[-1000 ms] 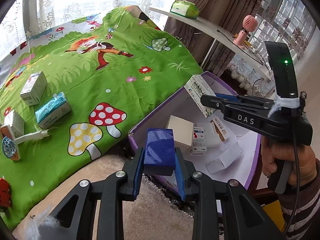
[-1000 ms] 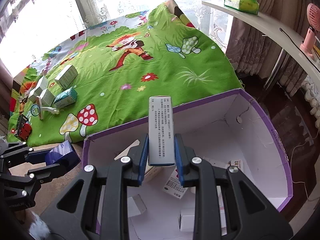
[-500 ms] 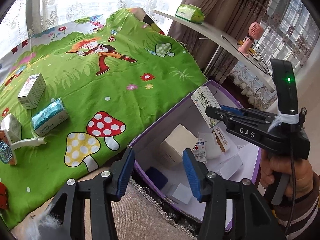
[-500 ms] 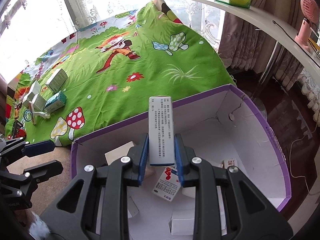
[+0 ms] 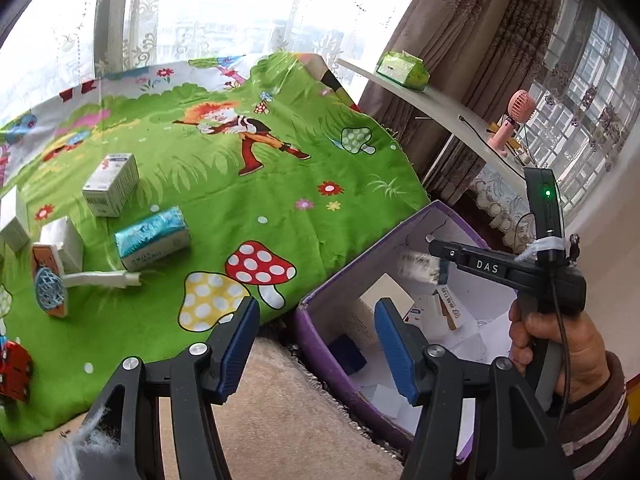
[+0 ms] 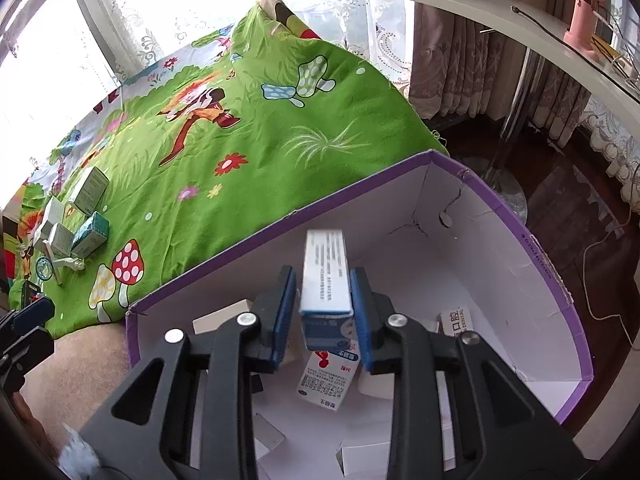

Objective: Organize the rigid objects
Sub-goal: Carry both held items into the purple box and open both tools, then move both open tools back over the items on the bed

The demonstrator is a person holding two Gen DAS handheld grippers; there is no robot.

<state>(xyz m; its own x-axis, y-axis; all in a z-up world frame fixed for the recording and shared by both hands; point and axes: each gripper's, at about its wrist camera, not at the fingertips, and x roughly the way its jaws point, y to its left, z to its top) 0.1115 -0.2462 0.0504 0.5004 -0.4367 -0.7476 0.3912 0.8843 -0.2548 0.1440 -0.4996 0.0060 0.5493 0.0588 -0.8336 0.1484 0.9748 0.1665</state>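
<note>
A purple box with white inside (image 5: 316, 344) (image 6: 532, 252) sits at the edge of the green mushroom blanket and holds several small cartons, among them a dark blue box (image 5: 347, 354). My left gripper (image 5: 316, 344) is open and empty above the box's near corner. My right gripper (image 6: 323, 300) hovers over the box with its jaws just parted; the white and blue carton (image 6: 325, 280) between them is tilted and motion-blurred, slipping down. In the left wrist view that carton (image 5: 416, 266) shows blurred at the right gripper's tip.
On the blanket (image 5: 240, 200) lie a white carton (image 5: 112, 184), a teal pack (image 5: 152, 236), a small handheld fan (image 5: 52, 288), further cartons at the left and a red toy car (image 5: 12, 368). A shelf (image 5: 440, 108) with a green pack and pink fan runs behind.
My left gripper opened and dropped the dark blue box into the purple box, then drew back. My right gripper lowered over the box and loosened on the white and blue carton.
</note>
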